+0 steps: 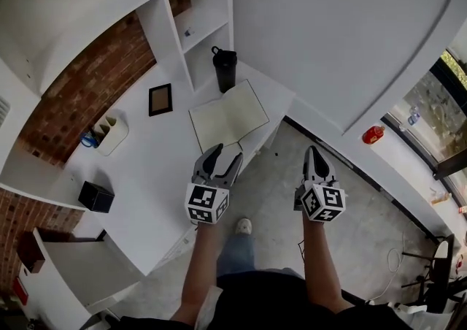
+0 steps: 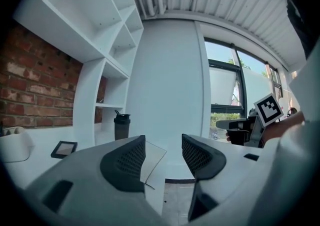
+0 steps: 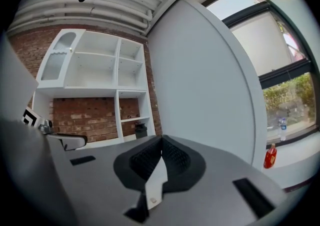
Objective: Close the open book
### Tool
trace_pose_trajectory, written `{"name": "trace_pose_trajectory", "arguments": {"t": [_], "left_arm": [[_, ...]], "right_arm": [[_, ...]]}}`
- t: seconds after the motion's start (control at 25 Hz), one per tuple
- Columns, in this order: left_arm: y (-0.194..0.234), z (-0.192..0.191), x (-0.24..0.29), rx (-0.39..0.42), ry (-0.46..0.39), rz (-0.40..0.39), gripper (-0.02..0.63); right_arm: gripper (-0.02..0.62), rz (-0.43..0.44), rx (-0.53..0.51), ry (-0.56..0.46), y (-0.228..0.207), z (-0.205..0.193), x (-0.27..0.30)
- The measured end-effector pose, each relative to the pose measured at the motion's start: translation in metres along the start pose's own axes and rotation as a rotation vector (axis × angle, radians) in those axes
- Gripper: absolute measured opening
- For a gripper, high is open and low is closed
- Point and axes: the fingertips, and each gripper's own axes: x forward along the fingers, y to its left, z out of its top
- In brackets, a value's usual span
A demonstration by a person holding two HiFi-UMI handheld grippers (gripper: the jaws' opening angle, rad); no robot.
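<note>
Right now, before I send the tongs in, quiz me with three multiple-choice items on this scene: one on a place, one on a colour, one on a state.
1. Where does the bottle stand?
A. On the floor
B. On the desk, just beyond the open book, by the shelves
C. On the book's pages

2. What colour is the bottle?
A. Red
B. White
C. Black

3. How do the tongs stand?
A. Left tongs open, right tongs shut
B. Both open
C. Both shut on the book

Answers:
1 B: the head view shows it on the desk at the book's far edge.
2 C: it looks black in every view.
3 A: the gripper views show the left jaws apart and gripping nothing, and the right jaws meeting.
</note>
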Motion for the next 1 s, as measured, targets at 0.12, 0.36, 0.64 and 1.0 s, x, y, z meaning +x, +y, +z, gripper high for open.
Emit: {"name": "trace_pose_trajectory", "arguments": {"t": [0.12,0.36,0.64,1.0], "left_arm": [[0.018,0.001,0.025,-0.004,0.011,-0.005,0.206],[0.042,-0.012,0.05,-0.019,0.043,-0.004,0.206],[0.038,-0.015,0.074,-0.003,0.07,-0.012,0.206],[0.032,-0.04,0.113,0.155,0.175,0.04,0.206]], "right_arm": [[-0.002,0.009,0.0,0.013,0.001,0.0,0.035],[-0.002,0.002,0.003,0.024,-0.001,-0.002,0.067],[-0.002,-0.012,0.018,0.055,-0.017,-0.005,0.084],[-0.002,0.004,0.0,0.106,-0.034,-0.015,0.1]]}}
